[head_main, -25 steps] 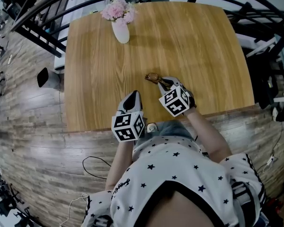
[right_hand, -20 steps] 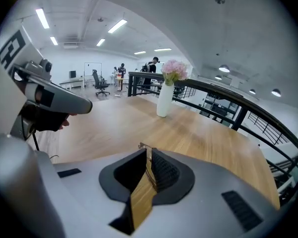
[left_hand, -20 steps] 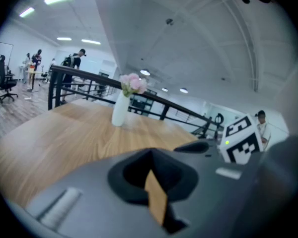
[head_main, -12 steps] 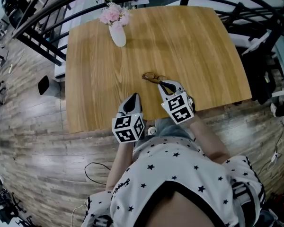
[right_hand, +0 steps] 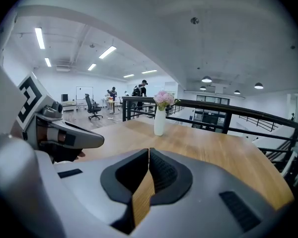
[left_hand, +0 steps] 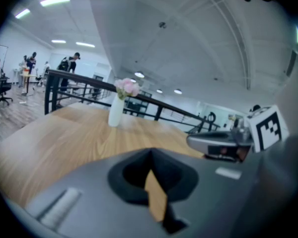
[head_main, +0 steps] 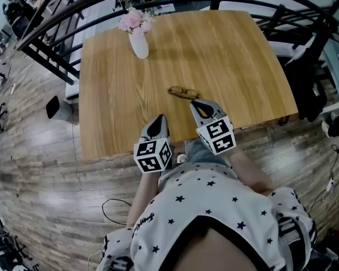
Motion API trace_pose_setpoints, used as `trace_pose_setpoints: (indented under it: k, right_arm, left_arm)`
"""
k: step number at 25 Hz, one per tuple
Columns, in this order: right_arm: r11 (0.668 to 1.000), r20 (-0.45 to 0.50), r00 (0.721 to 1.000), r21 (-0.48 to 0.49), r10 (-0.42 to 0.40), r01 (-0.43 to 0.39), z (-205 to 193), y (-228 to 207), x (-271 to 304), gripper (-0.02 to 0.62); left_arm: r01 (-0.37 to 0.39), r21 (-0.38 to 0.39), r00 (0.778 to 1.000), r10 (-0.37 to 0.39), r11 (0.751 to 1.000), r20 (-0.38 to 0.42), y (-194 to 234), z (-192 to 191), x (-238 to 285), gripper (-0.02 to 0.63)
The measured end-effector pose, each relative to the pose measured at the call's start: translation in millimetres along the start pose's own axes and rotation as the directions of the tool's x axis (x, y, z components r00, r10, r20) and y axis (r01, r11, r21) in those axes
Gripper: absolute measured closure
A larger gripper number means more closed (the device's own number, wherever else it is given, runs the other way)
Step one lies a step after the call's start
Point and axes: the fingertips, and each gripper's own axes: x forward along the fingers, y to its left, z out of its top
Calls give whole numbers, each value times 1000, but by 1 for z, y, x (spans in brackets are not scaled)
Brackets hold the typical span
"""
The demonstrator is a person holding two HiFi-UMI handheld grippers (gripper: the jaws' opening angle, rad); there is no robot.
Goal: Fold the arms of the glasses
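Lying just far of right tongs (head_main: 195, 102): glasses (head_main: 183, 92). Left tongs (head_main: 160, 117) near-left. Both pairs tips together, empty. Risk: nudge skidding glasses.

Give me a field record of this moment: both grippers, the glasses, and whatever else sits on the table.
left gripper: jaws together, nothing between them; over the near part of the table
right gripper: jaws together, nothing between them; tip close behind the glasses
glasses: lying on the table, held by neither gripper; too small to tell whether the arms are folded
vase: white, upright, near the far left corner
flowers: pink, in the vase
table: wooden
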Motion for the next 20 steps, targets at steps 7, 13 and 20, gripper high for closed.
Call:
trace_pose_setpoints:
  k: [7, 13, 20]
  right_arm:
    - [999, 31, 999, 33, 11, -12, 1, 8, -14, 575]
    - [998, 57, 998, 51, 19, -21, 4, 13, -17, 578]
    - [997, 65, 998, 71, 20, -25, 3, 7, -18, 578]
  left_arm:
    - [-2, 7, 1000, 2, 1000, 11, -1, -1, -11, 600]
    - [-2, 7, 1000, 2, 1000, 8, 1, -5, -16, 600]
    - [2, 8, 1000, -2, 1000, 10, -4, -5, -10, 600]
